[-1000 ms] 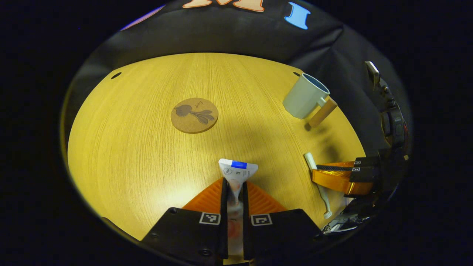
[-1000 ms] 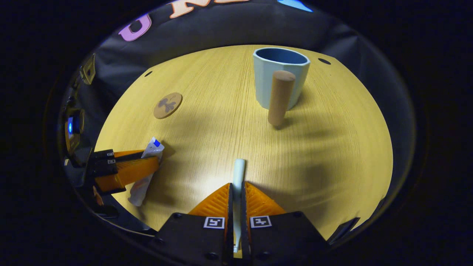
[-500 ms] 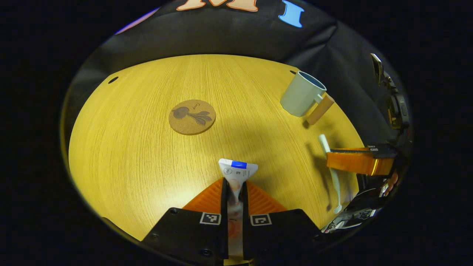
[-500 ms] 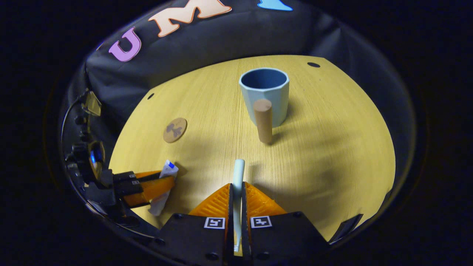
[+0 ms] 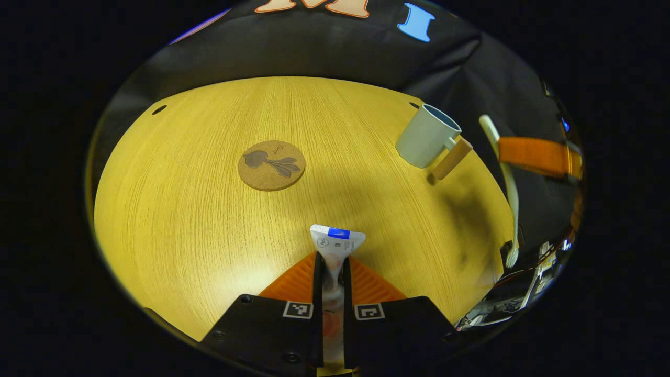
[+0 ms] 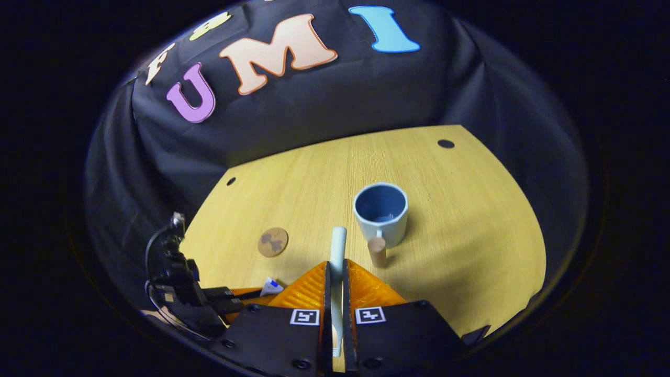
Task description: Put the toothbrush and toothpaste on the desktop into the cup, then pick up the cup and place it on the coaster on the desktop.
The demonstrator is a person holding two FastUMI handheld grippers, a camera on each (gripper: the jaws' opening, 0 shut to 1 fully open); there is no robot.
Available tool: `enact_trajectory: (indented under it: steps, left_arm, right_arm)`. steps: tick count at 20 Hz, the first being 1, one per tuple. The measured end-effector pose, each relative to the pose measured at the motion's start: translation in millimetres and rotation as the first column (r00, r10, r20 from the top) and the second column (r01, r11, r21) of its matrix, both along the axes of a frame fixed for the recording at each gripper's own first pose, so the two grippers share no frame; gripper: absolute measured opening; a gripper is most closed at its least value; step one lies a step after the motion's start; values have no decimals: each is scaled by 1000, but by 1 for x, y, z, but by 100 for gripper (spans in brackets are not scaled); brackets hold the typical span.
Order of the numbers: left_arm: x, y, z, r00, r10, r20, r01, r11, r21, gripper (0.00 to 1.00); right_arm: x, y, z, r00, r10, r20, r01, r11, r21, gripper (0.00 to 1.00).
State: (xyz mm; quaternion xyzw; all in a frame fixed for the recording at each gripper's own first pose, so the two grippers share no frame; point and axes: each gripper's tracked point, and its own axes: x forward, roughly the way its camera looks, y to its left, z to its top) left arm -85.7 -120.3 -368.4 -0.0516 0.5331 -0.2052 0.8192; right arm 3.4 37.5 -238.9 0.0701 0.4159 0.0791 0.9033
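Observation:
My left gripper [image 5: 333, 266] is shut on the white toothpaste tube [image 5: 336, 242], held low over the near part of the wooden desktop [image 5: 209, 209]. The round cork coaster [image 5: 271, 164] lies ahead and to its left. A pale blue cup [image 5: 426, 143] with a wooden handle [image 5: 452, 158] stands at the far right. My right gripper [image 6: 335, 272] is shut on the pale toothbrush [image 6: 337, 251], raised high above the desktop [image 6: 471, 220], with the cup [image 6: 381, 213] just ahead and below, its inside dark and open. In the left gripper view the right gripper [image 5: 534, 155] holds the toothbrush [image 5: 505, 173] in the air beside the cup.
Black cloth walls close the desktop at the back and sides. Small dark holes [image 6: 446, 143] mark the desktop's far corners. In the right gripper view the left gripper [image 6: 230, 296] and its toothpaste tip [image 6: 271, 286] sit low at the left, near the coaster [image 6: 272, 241].
My right gripper has lifted the toothbrush off the desktop and risen high, tilting down over the cup. The left gripper has stayed nearly still with the toothpaste.

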Motion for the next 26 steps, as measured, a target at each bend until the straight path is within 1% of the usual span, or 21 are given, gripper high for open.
enact_trajectory:
  steps: [1,2,7,10,13,15,16,17,19,23,24,25,26]
  left_arm:
    - [0,0,0,1000,1,1,-1,1000,0,14]
    - [0,0,0,1000,3,1,-3,1000,-2,14]
    - [1,0,0,1000,18,-12,-18,1000,-19,14]
    - [1,0,1,999,35,-20,-36,999,-37,15]
    - [2,0,0,999,45,-23,-46,998,-38,15]
    - [1,0,0,999,47,-21,-48,998,-31,14]
    - [1,0,0,999,50,-19,-50,998,-29,17]
    - [2,0,0,998,53,-19,-54,998,-27,14]
    - [2,0,0,998,59,-19,-60,998,-24,14]
    - [2,0,0,997,71,-14,-71,997,-11,14]
    - [2,0,-1,997,72,-11,-72,997,-6,17]
    - [2,0,0,997,73,-7,-73,997,-2,14]
    - [2,0,0,997,74,-4,-74,997,4,14]
  right_arm:
    - [8,-1,8,1000,-1,31,1,1000,3,7]
    - [16,-2,17,998,-7,60,6,1000,7,11]
    - [56,-14,41,987,-38,154,36,999,15,11]
    - [85,-19,54,968,-57,244,54,998,19,11]
    - [117,-22,68,937,-66,342,63,998,19,11]
    - [134,-27,70,920,-85,384,86,996,15,10]
    - [143,-31,71,911,-97,401,100,995,14,11]
    - [148,-33,68,904,-104,414,111,994,8,10]
    - [157,-33,63,898,-96,429,110,994,-7,11]
    - [173,-30,58,873,-57,484,98,993,-61,11]
    - [176,-30,54,871,-47,489,95,993,-75,11]
    - [178,-30,49,871,-40,490,94,992,-87,11]
    - [180,-30,43,872,-39,487,97,991,-95,11]
